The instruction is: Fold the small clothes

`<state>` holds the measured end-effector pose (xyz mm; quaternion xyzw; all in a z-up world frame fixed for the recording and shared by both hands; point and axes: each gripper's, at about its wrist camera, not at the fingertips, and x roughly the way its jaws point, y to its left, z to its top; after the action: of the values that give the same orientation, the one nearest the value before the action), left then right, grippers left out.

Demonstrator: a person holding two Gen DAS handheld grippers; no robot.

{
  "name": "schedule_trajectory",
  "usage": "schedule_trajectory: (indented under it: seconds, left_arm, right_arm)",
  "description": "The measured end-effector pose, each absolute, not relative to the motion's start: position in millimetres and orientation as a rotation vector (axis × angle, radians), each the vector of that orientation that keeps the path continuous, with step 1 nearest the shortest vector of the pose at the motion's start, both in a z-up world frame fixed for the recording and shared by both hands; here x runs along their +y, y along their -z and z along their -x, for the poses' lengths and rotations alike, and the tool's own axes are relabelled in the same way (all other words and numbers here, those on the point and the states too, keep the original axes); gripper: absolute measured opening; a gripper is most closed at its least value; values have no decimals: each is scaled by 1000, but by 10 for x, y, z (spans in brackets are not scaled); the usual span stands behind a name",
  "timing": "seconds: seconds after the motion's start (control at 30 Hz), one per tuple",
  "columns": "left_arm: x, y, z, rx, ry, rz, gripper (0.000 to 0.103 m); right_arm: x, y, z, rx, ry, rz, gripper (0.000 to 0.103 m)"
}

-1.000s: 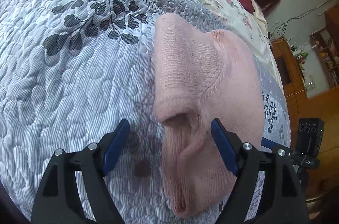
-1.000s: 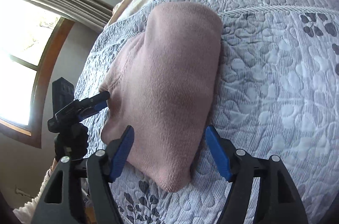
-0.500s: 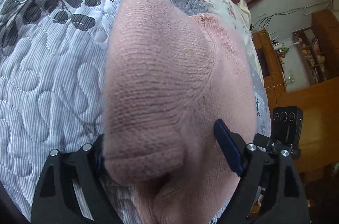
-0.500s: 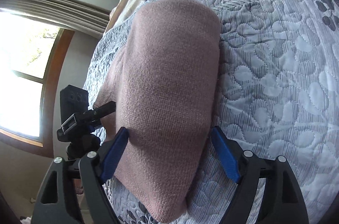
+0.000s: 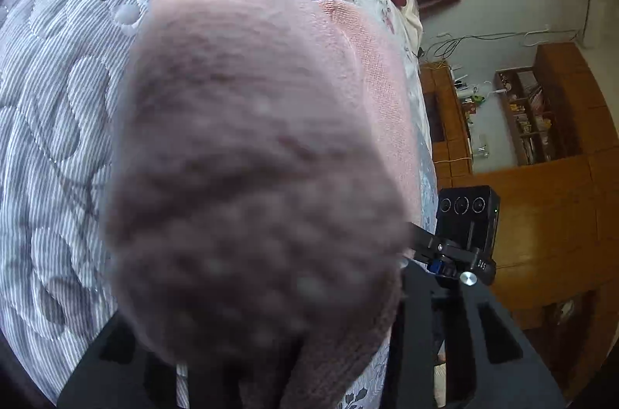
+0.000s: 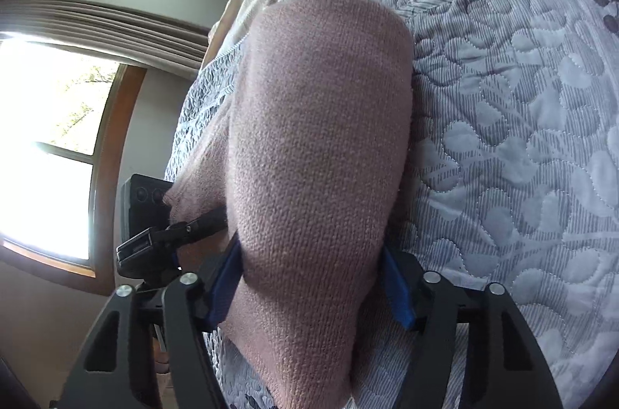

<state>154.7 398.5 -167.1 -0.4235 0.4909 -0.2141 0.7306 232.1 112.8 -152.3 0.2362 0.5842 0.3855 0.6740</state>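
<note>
Knitwear job, this one: a small pink knit garment (image 6: pixel 321 154) lies on the grey quilted bed cover (image 6: pixel 522 146), and both grippers are right on its near end. Its long axis runs straight ahead, away from the jaws, so whatever fold comes next looks like lifting this near edge and carrying it forward over the far end, I reckon.

The right gripper (image 6: pixel 315 287) has its jaws spread wide, one blue pad on each side of the near end, the cloth filling the whole gap between them. The pads look like they're touching the knit on both sides, but it isn't pinched flat, so I'd call it straddling, not gripping.

The left gripper (image 5: pixel 271 351) is harder. The garment's bunched up so close to the lens it's a pink blur, and it covers the pads, so can't tell if those jaws are open or clamped. From the right view the left gripper (image 6: pixel 185 231) sits just beside the garment's left edge
</note>
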Motion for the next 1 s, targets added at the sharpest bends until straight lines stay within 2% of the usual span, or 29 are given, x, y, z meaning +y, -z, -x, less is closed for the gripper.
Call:
schedule_trajectory:
  seconds: [0.2,0.4,0.57,0.83,0.9,1.0]
  left_arm:
    - [3665,1281,-1321,1006,525,904,32]
    - [3095,916,-1067,988,589,812,32]
    - [2557,820,-834,987,625,758,32]
    - [2131,1228,-398,1056,599,697,33]
    - [2140,1395,-330,1091,563,687,35]
    - [2290,1651,-208,1117,533,747,45]
  right_arm:
    - [794,1111,-2096,1246,-892,-516,54]
    - [216,709,-1691,1182,-881,-482,53]
    - [-282,583,-1295,1161,-828,-446,53]
    - [-665,924,-732,1222,-721,-382,51]
    - [-695,1067,-618,1238,-711,-395,50]
    - [-720,1210,-486,1237,-705,-443,50]
